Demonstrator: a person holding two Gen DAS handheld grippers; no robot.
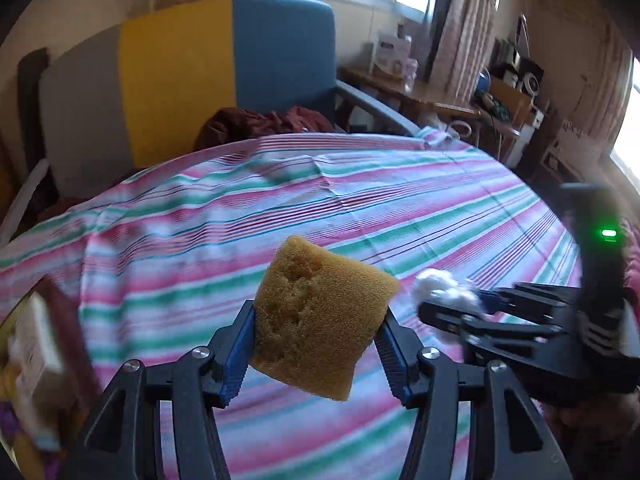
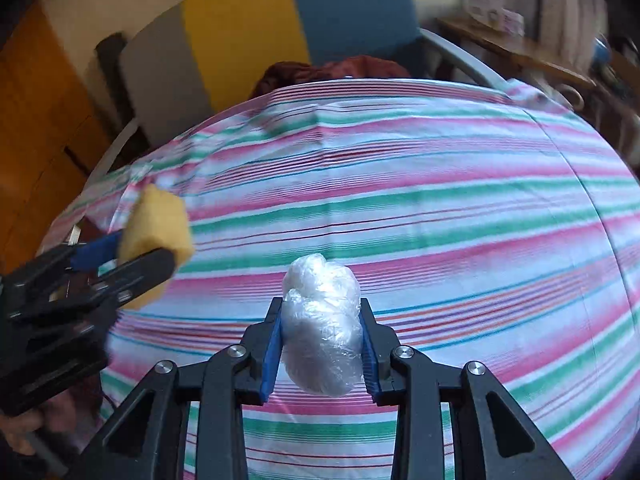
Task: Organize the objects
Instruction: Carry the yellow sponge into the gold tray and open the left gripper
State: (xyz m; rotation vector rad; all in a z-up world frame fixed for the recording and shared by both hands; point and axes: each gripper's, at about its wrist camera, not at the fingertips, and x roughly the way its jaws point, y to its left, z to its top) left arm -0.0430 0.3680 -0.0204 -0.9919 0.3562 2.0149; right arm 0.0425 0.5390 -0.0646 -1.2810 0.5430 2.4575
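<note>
Sponge (image 1: pixel 320 320) and plastic wad (image 2: pixel 322 328) are the 2 things we hold, 1 in each claw, both lifted clear of the striped cloth (image 1: pixel 360 208).

In the left wrist view, our left gripper (image 1: pixel 318 344) is clamped on the yellow sponge: the 2 blue pads (image 1: pixel 236 356) press into its sides, and the block sits tilted, its top corner leaning toward 11 o'clock and its lower corner hanging toward 5 o'clock between the fingers. Its face shows a rough, pitted patch. At 3 o'clock from the sponge we see our right gripper (image 1: pixel 444 300) reaching in from the right edge, with a white clump at its tip and a green light on the black body behind it.

In the right wrist view, our right gripper (image 2: pixel 322 344) is closed tight on the wad of crumpled clear plastic, which stands upright between the blue pads (image 2: pixel 272 356) and bulges out above them toward 12 o'clock. At 9 o'clock from the wad, our left gripper (image 2: pixel 148 248) enters from the left edge, gripping the sponge (image 2: pixel 160 224) above the cloth's left border.

The pink, green and white striped cloth fills the middle of both views. Beyond its far edge, at 12 o'clock, lies a dark red bundle of fabric (image 1: pixel 264 120), and behind that stand grey, yellow and blue panels (image 1: pixel 180 76). At 8 o'clock in the left view a blurred box (image 1: pixel 36 352) sits at the cloth's edge.
</note>
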